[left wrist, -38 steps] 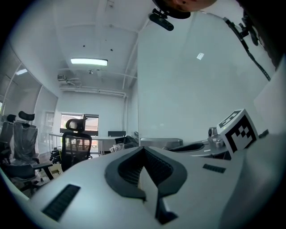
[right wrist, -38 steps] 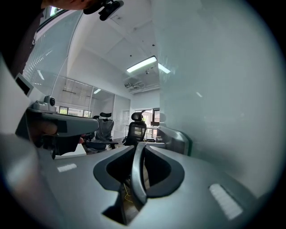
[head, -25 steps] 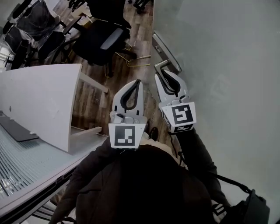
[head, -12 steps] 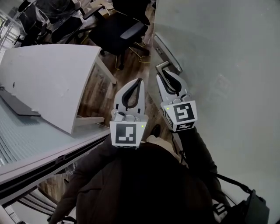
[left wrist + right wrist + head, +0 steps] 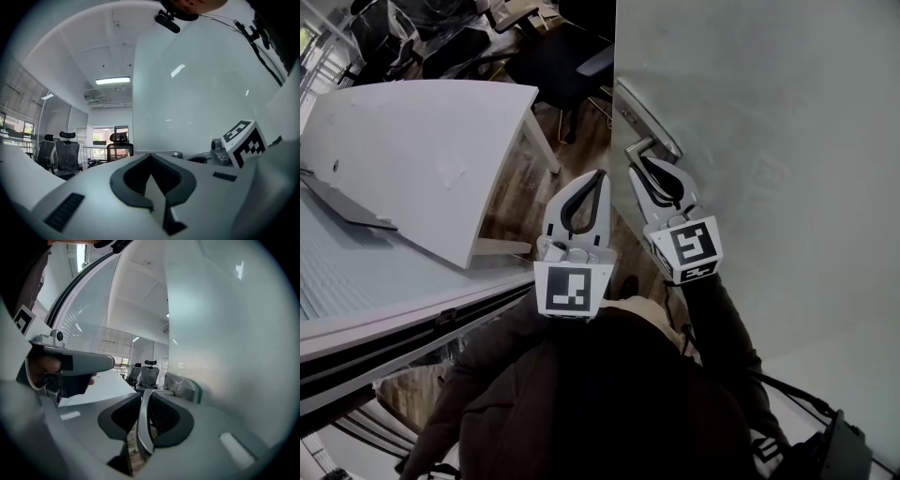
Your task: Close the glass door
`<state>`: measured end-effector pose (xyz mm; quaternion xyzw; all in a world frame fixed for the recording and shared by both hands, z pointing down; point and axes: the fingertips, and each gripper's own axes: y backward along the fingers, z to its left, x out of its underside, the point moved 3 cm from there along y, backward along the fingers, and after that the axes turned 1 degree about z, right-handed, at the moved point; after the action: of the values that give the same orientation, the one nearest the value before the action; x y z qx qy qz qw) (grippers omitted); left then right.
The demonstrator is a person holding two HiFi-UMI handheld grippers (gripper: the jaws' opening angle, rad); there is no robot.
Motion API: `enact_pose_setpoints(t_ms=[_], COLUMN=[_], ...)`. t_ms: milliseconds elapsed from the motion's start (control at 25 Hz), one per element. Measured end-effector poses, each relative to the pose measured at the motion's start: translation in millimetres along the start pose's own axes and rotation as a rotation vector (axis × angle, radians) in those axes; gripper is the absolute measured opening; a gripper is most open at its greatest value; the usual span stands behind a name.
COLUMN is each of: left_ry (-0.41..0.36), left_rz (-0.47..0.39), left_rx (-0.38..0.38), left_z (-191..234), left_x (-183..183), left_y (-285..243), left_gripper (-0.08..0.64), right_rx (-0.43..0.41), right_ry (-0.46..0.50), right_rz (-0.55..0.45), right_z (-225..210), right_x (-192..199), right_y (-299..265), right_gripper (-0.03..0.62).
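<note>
The frosted glass door fills the right side of the head view, its edge running down at the middle. A metal lever handle sticks out from its long plate. My right gripper is shut on this lever; in the right gripper view the grey lever runs between the dark pads, next to the plate. My left gripper hangs just left of it, shut with nothing held. In the left gripper view the left gripper has its jaws together, with the door to its right.
A white desk stands left of the door, with a dark flat device on it. Black office chairs sit at the back on the wood floor. A glass partition with a dark rail crosses the lower left.
The door edge has shifted left in the head view, and the white desk now lies closer to it. Both grippers keep their pose, the right one still on the lever.
</note>
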<state>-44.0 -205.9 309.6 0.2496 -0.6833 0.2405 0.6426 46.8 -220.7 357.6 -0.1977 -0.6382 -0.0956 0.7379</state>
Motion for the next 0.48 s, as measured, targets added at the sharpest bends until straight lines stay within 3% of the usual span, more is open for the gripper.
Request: enact_pose_setpoints(t_ms=[480], left_ry=[-0.004], left_rz=[0.055], left_rx=[-0.163], left_z=[-4], left_x=[11], left_y=[77], left_gripper=[-0.003], right_rx=[-0.109], right_ry=[0.003], right_rz=[-0.009], right_z=[60], right_x=[-8], right_y=[8], right_gripper=[0.071])
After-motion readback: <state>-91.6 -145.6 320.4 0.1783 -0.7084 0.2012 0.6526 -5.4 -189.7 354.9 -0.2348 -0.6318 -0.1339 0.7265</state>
